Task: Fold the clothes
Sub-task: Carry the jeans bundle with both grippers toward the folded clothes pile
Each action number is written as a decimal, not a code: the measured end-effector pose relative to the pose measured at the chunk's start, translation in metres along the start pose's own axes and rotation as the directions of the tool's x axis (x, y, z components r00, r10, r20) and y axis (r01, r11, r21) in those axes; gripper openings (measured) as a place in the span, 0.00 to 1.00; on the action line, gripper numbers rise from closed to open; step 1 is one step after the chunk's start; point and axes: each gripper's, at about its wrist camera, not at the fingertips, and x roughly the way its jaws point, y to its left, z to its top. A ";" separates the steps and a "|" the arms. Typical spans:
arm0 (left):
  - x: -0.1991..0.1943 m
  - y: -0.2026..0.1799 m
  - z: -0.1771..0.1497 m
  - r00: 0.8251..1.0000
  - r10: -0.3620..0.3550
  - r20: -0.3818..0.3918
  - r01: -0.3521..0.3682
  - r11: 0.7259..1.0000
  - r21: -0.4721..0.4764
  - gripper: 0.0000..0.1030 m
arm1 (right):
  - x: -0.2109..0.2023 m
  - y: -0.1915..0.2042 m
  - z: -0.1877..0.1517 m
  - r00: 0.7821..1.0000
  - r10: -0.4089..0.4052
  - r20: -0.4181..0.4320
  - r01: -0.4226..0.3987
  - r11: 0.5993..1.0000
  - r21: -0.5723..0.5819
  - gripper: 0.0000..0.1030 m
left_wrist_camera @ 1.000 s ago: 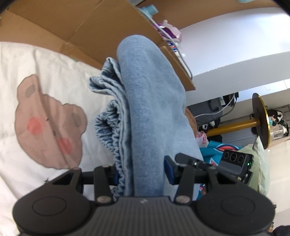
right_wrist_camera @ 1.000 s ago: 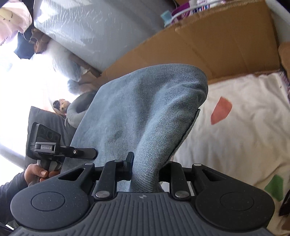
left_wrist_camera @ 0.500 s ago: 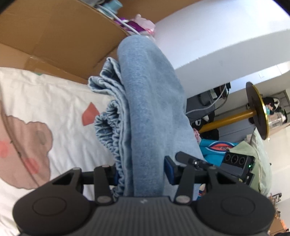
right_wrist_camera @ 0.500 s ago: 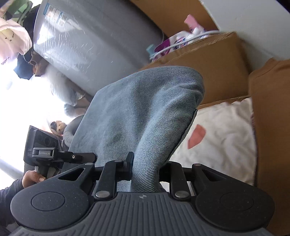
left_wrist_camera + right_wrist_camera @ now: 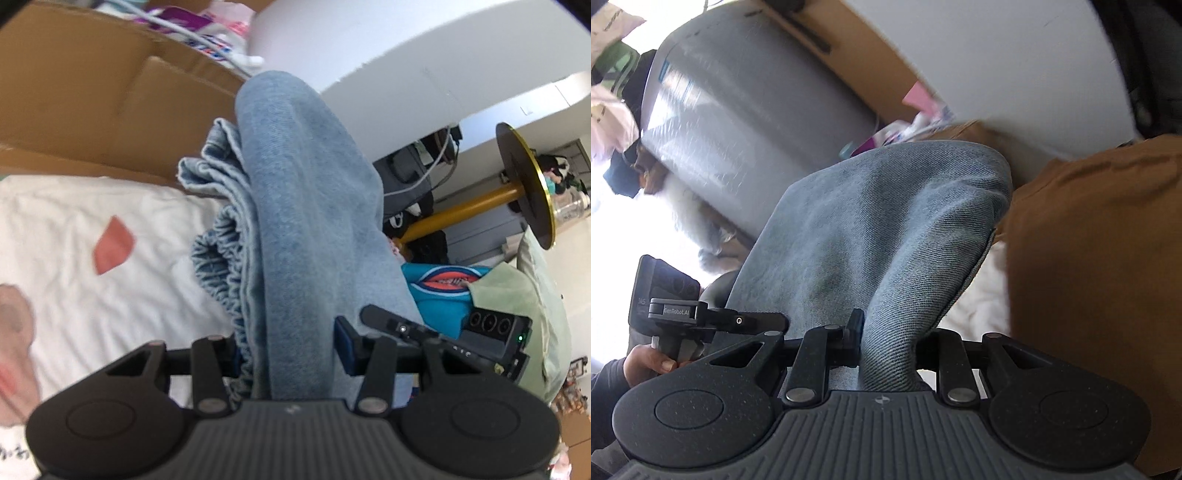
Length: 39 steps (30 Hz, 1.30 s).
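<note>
Blue denim trousers (image 5: 295, 229) are folded over and stretched between both grippers, lifted above a white printed sheet (image 5: 92, 295). My left gripper (image 5: 288, 354) is shut on the thick end with the elastic waistband bunched at its left. My right gripper (image 5: 886, 343) is shut on the other end of the denim trousers (image 5: 879, 236). Each gripper shows in the other's view: the right one (image 5: 491, 332) and the left one (image 5: 672, 314), with a hand on its handle.
A cardboard box (image 5: 92, 92) with small items stands behind the sheet. A brown garment (image 5: 1100, 277) lies at the right. A grey wrapped roll (image 5: 746, 122) is at the back. A gold-stemmed stand (image 5: 517, 188), a teal item (image 5: 439, 291) and pale green fabric (image 5: 535, 295) are at the right.
Both grippers have swung with the trousers toward the back: the bear print slid out of the left view and the brown garment has come into the right view.
</note>
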 end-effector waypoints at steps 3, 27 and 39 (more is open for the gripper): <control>0.021 -0.010 0.005 1.000 -0.018 0.002 0.018 1.000 0.009 0.48 | -0.012 -0.013 0.010 0.999 -0.040 0.023 0.041 0.999 -0.015 0.21; 0.131 -0.061 0.030 0.999 -0.007 0.048 0.007 1.000 0.000 0.48 | -0.032 -0.082 0.074 0.939 -0.324 0.113 0.327 0.945 -0.009 0.21; 0.158 -0.053 0.027 0.993 -0.083 0.088 0.089 0.994 -0.070 0.48 | -0.037 -0.084 0.085 0.897 -0.416 0.150 0.426 0.904 -0.043 0.21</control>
